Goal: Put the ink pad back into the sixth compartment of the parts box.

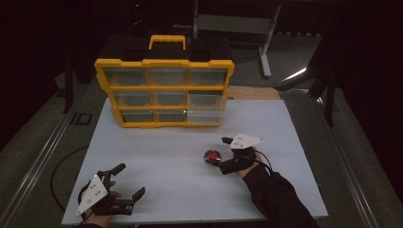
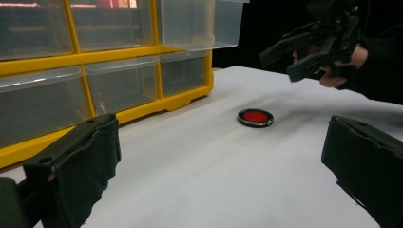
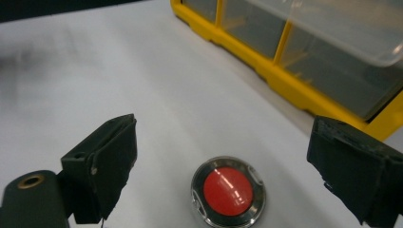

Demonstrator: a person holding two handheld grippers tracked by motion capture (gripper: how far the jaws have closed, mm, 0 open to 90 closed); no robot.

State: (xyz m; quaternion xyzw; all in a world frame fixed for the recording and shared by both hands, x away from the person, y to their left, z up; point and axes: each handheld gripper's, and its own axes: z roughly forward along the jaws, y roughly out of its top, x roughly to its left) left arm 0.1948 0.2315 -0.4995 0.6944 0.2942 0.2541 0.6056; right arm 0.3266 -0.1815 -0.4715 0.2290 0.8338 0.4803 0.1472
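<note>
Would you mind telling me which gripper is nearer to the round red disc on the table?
The right gripper is nearer: its open jaws flank the red disc. The left gripper sits open at the table's near left corner, well away from it.

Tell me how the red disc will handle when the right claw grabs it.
The disc lies flat and low, so it probably won't tip or roll. Its shiny metal-looking rim may slip between the pads. It looks rigid, and being so thin, likely needs a grip low at the tabletop.
</note>
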